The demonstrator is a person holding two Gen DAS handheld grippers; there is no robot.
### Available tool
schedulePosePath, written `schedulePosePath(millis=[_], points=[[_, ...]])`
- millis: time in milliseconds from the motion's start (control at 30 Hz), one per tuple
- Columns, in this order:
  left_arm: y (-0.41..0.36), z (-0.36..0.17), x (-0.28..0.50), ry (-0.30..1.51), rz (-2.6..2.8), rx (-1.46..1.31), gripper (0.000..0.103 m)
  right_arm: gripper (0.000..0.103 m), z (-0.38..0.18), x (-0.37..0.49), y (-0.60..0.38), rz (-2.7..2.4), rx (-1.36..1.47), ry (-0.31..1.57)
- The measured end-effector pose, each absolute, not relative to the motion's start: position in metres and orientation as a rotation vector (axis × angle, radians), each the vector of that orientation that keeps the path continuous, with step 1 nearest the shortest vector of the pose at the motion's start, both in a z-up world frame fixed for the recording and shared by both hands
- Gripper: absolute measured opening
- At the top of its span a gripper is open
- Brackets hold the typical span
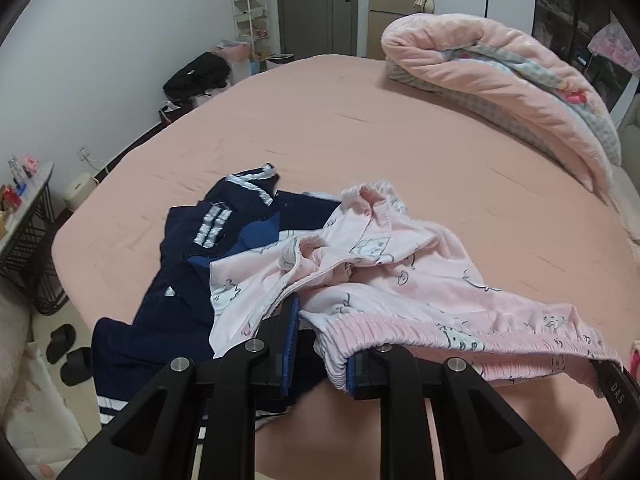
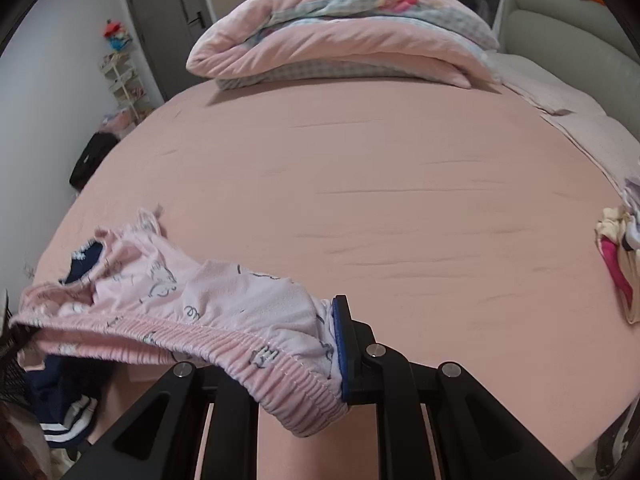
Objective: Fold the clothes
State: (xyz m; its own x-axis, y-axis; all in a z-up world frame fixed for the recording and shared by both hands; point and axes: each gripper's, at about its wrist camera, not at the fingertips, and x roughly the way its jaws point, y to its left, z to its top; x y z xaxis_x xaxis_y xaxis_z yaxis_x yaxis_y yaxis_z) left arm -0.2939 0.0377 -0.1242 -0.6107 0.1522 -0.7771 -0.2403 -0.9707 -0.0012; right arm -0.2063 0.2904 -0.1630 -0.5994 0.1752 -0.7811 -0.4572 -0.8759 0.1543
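L gripper (image 1: 320, 344) jaws pinch pink pyjama pants (image 1: 400, 280) waistband. R gripper (image 2: 312, 356) pinches its other end. Navy top (image 1: 224, 236) beneath, on bed (image 1: 360, 120).

Bed sheet (image 2: 400, 208) lies bare and passable across the middle and right, blocked by the folded quilt (image 2: 344, 32) at the far end, navy garment (image 1: 208, 240) heaped near-left, small clothes pile (image 2: 620, 256) at right edge.

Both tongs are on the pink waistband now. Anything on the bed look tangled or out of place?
Yes: the pink pants are bunched, their far end draped over the navy garment, so lifting may drag it. Otherwise the sheet and folded quilt look tidy.
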Motion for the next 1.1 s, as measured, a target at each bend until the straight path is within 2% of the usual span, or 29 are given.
schedulePosePath(millis=[333, 633, 1100], points=[[0.045, -0.092, -0.279, 0.124, 2.587, -1.191, 0.017, 0.013, -0.105, -0.192, 0.301, 2.491, -1.095, 0.418], [0.066, -0.063, -0.272, 0.192, 2.518, -1.162, 0.017, 0.013, -0.049, -0.185, 0.309, 2.497, -1.057, 0.312], [0.116, -0.018, -0.258, 0.24, 2.425, -1.079, 0.017, 0.013, 0.007, -0.163, 0.346, 2.483, -0.987, 0.198]])
